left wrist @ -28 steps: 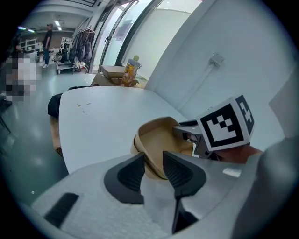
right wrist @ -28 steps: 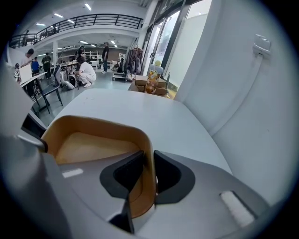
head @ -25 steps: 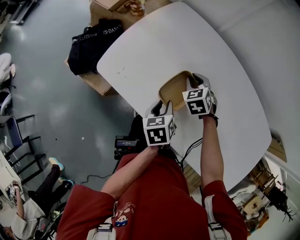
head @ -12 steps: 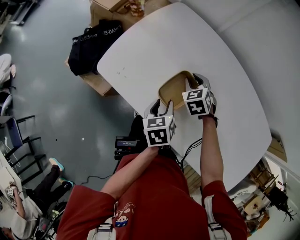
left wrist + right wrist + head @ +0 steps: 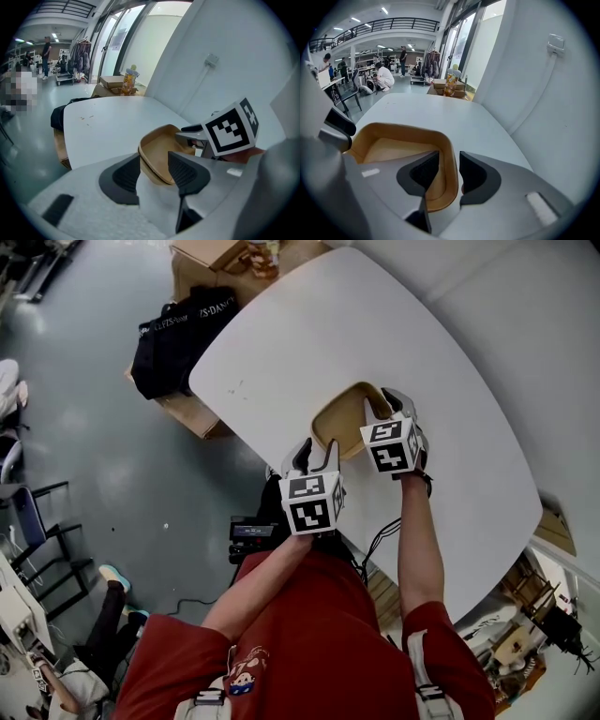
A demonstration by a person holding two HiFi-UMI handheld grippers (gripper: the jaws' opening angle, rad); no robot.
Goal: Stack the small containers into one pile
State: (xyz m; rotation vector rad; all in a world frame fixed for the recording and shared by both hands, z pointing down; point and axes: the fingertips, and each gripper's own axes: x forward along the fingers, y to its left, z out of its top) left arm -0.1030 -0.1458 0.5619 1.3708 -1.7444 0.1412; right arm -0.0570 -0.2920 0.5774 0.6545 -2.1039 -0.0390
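A tan, rounded-square container (image 5: 339, 418) sits on the white table (image 5: 375, 324) near its front edge; its side shows a doubled rim, like containers nested together (image 5: 161, 150). My left gripper (image 5: 314, 452) straddles the near-left rim (image 5: 152, 171) with its jaws spread wide, and the pads (image 5: 183, 172) stand off the wall. My right gripper (image 5: 389, 404) straddles the right rim (image 5: 449, 171). Its jaws are opening, with the container wall (image 5: 393, 145) between them and a gap on each side.
A black bag (image 5: 178, 329) lies on the floor beyond the table's left edge, beside cardboard boxes (image 5: 211, 251). The right gripper's marker cube (image 5: 229, 126) shows past the container in the left gripper view. A white wall runs along the table's far side.
Both grippers stay at the container's rim. Their jaws look a little wider than before. The container has not moved.
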